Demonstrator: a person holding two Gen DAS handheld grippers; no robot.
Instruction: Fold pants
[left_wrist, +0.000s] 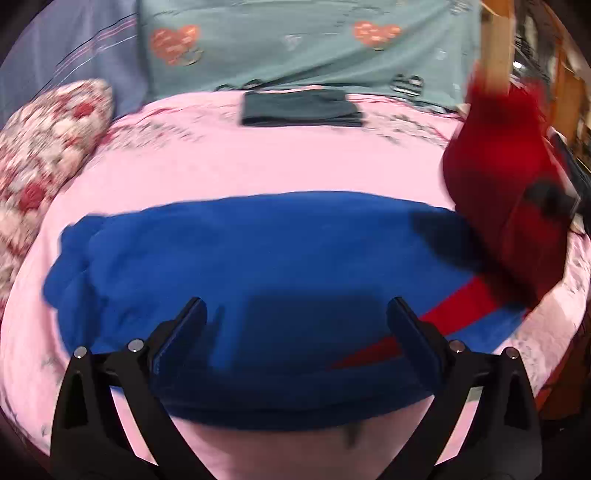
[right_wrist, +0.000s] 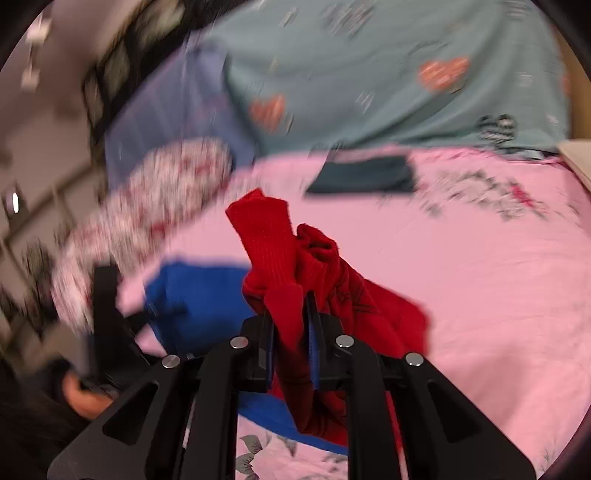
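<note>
Your right wrist view is smeared across its whole left half: the floral pillow (right_wrist: 147, 206) dissolves into streaks, and the room in the upper left is unreadable. Your left gripper (right_wrist: 105, 317) shows there only as a dark blur at the lower left, its fingers impossible to judge. The red pants (right_wrist: 280, 258) cover the gap between your right fingers (right_wrist: 314, 332), hiding the pinch itself. In the left wrist view the raised red cloth (left_wrist: 506, 177) is blurred at the right, masking your right gripper. The dark folded garment (left_wrist: 299, 108) at top centre is too soft to identify.
</note>
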